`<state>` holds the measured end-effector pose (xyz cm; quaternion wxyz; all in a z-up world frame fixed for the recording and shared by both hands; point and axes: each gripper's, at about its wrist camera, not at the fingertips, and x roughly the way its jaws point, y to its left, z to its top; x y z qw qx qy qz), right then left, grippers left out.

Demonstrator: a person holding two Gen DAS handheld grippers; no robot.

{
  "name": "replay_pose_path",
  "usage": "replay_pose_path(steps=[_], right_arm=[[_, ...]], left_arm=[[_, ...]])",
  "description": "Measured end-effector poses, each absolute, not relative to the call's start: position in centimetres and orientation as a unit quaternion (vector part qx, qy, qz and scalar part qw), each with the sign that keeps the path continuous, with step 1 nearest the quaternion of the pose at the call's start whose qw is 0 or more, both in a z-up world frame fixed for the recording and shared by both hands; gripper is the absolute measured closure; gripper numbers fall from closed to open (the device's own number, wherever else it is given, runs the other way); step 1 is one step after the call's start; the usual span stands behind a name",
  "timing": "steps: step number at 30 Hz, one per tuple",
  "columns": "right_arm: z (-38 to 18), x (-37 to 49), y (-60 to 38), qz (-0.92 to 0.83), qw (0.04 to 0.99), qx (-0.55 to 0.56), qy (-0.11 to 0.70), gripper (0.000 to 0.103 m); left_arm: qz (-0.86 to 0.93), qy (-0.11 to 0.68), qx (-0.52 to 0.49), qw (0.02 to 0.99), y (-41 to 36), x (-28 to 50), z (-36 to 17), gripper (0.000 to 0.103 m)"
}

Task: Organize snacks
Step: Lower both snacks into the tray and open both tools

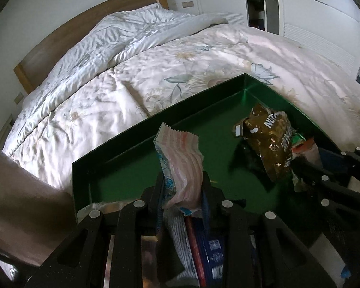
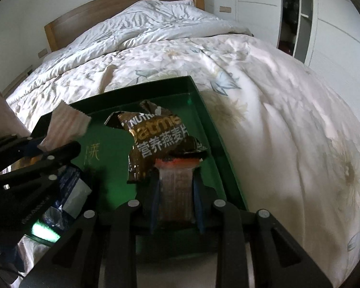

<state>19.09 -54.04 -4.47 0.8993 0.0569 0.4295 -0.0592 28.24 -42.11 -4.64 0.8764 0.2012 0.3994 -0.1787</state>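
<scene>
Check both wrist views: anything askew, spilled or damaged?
Nothing spilled. The brown oatmeal packet is crumpled and rests tilted on the clear packet in the right gripper, above the green tray. Left gripper pinches a pink-striped packet.

Both my grippers pitch steeply downward, fingers reaching toward twelve o'clock in their own wrist views.

Left gripper (image 1: 183, 182): jaws nearly together, pinched on a thin pink-striped packet that sticks up between the fingertips. Black linkage arms fan out toward five and seven o'clock at the frame bottom. From the right wrist view this gripper (image 2: 60, 147) enters at nine o'clock, tips angled toward two o'clock.

Right gripper (image 2: 174, 180): clamped on a clear orange-topped packet, blue-edged pads pressing on both its sides. From the left wrist view it (image 1: 300, 165) comes in at four o'clock, tips aimed toward ten o'clock.
</scene>
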Motion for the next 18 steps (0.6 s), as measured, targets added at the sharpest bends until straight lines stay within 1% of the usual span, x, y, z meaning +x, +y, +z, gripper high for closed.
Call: replay_pose_path(steps=[2,4,6,8,10,11,12,18], right_arm=[[-4.4,19.6,-53.6,-0.058,0.900,0.042,0.430,0.103],[-4.4,20.2,-53.2,-0.057,0.900,0.030,0.430,0.103],[-4.3,20.6,-53.0,-0.058,0.901,0.023,0.430,0.103],[-4.3,20.7,-53.0,-0.060,0.901,0.022,0.430,0.103],[-4.3,20.8,-53.0,-0.059,0.901,0.020,0.430,0.103],[-4.2,20.8,-53.0,-0.059,0.901,0.020,0.430,0.103],[-4.2,20.8,-53.0,-0.059,0.901,0.020,0.430,0.103],[-4.4,20.6,-53.2,-0.058,0.900,0.022,0.432,0.103]], left_arm=[[-0.174,0.399,0.203,0.877,-42.1,28.6,-5.0,0.078],[-0.171,0.405,0.203,0.875,-42.1,28.9,-5.3,0.075],[-0.174,0.411,0.200,0.872,-42.1,29.1,-5.5,0.068],[-0.175,0.412,0.205,0.871,-42.2,29.0,-5.6,0.067],[-0.173,0.412,0.204,0.871,-42.2,29.0,-5.6,0.064],[-0.173,0.412,0.201,0.872,-42.1,29.0,-5.5,0.058],[-0.174,0.414,0.199,0.871,-42.1,29.0,-5.5,0.054],[-0.183,0.410,0.198,0.871,-42.0,28.5,-5.2,0.045]])
